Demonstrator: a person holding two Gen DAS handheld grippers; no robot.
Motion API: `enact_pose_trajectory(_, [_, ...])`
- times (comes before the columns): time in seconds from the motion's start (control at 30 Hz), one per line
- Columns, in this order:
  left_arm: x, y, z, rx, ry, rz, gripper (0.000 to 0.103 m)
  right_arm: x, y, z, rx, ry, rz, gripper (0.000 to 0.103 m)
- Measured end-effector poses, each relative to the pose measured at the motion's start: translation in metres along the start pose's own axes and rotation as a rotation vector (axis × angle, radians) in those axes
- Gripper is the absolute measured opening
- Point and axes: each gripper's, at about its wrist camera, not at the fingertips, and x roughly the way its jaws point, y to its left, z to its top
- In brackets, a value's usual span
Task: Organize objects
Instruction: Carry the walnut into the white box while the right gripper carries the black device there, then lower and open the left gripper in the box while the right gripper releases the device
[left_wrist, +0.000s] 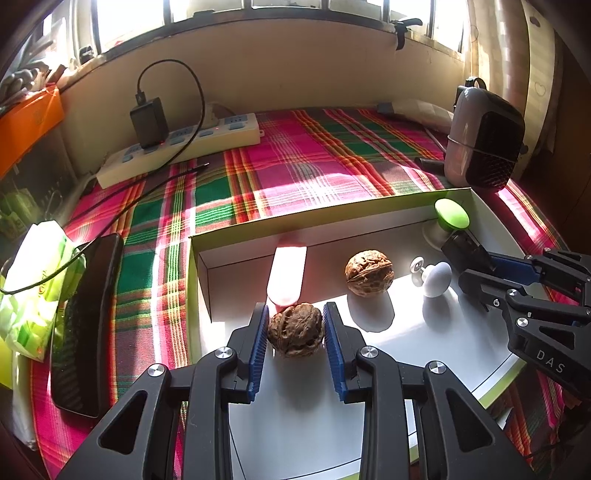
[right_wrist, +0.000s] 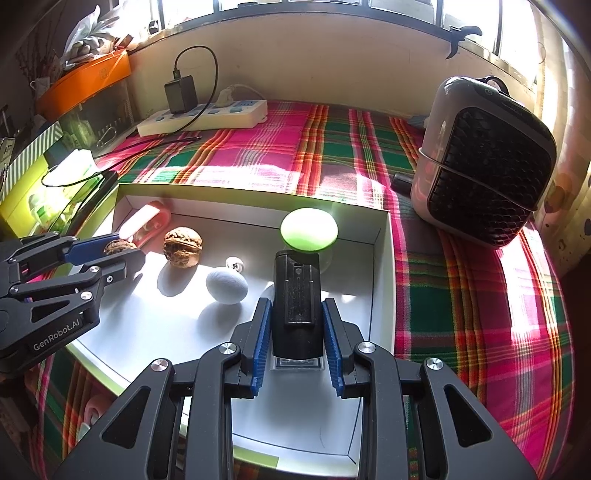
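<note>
My left claw (left_wrist: 295, 328) is clenched on a walnut (left_wrist: 295, 329), one blue pad against each side of the shell, so the round nut cannot roll away. It sits low over the white floor of the shallow box (left_wrist: 255, 230), near the left wall, and I cannot tell whether the nut touches the floor. My right claw (right_wrist: 293, 325) grips a black block-shaped gadget (right_wrist: 295, 291) by its flat sides, long axis pointing away from me, at the right part of the same box; something clear and flat shows just under its near end.

The box lies on a plaid cloth over the counter (right_wrist: 461, 295) and serves, I judge, as the collecting tray. Inside it already lie a second walnut (left_wrist: 369, 273), a white knob-like piece (left_wrist: 436, 278), a green-capped mushroom shape (right_wrist: 308, 230) by the far wall, and a pale pink oblong (left_wrist: 287, 275) just beyond my held walnut. Like seems to go by like: my walnut is near its twin, so I judge I am setting it there. A small fan (right_wrist: 484, 166) and a power strip (left_wrist: 177, 147) stay outside the box, well apart.
</note>
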Motion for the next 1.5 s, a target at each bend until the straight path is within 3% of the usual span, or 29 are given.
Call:
enact_pose_trajectory(1.27, [-0.0014,-0.0022,-0.0015,0.01,0.005,-0.017,0.034,-0.0003,-0.0014,0.0007,0.008,-0.002,-0.009,0.029])
enact_pose_trajectory(1.5, [-0.0081,-0.0033,-0.0031,0.011,-0.005,-0.014,0.034,-0.0051,0.0006,0.0006,0.013,-0.015,-0.009,0.034])
